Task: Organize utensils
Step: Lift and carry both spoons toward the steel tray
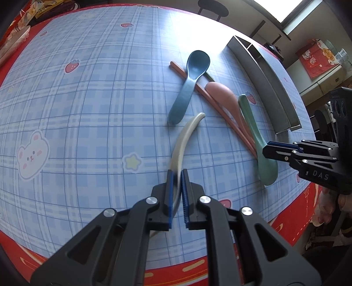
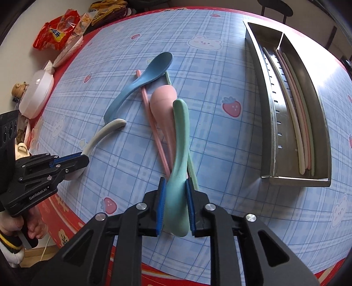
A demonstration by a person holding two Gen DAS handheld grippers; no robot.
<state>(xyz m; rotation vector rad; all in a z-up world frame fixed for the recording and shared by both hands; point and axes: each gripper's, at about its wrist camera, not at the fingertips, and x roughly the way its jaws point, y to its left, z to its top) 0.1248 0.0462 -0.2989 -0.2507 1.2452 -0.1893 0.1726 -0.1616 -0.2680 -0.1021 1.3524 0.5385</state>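
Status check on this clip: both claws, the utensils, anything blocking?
Left claw shut on white spoon. Right claw shut on green spoon. Blue spoon, pink spoon, loose chopsticks on table. Steel tray unobstructed.

We see a blue plaid tablecloth [image 2: 220,136] with bears and strawberries, snack packets [image 2: 58,33] and a white lidded container [image 2: 36,94] at its far left edge, and a black stool [image 1: 212,10] beyond.
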